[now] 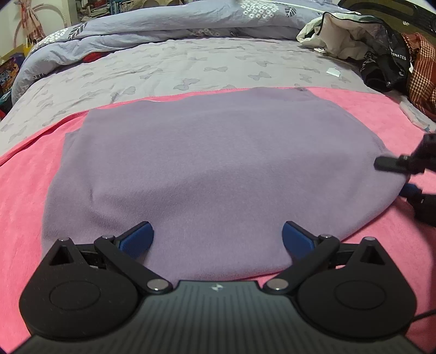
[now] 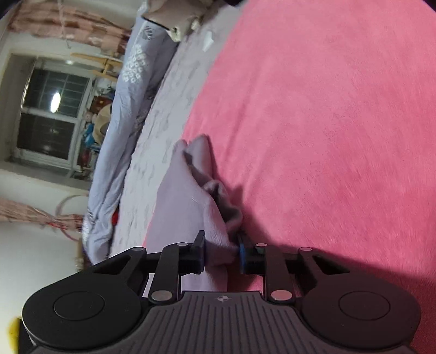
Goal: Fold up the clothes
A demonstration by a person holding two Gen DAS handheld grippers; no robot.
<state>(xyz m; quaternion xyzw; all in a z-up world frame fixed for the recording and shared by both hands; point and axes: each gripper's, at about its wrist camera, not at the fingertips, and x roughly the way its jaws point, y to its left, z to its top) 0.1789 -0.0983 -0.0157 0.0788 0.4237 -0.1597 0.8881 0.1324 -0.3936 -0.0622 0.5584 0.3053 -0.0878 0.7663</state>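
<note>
A folded lilac fleece garment [image 1: 207, 168] lies flat on a pink blanket [image 1: 24, 196] on the bed. My left gripper [image 1: 218, 239] is open, its blue pads [image 1: 136, 239] resting over the garment's near edge, holding nothing. My right gripper [image 2: 221, 254] is turned on its side at the garment's right edge and is shut on a bunched fold of the lilac garment [image 2: 190, 196]. It shows in the left wrist view [image 1: 403, 174] at the far right, with one finger above the cloth and one below.
A grey butterfly-print sheet [image 1: 169, 68] and a rumpled blue-grey duvet [image 1: 152, 24] lie beyond the blanket. A pile of other clothes [image 1: 381, 51] sits at the back right. A window [image 2: 51, 114] and shelves show beyond the bed.
</note>
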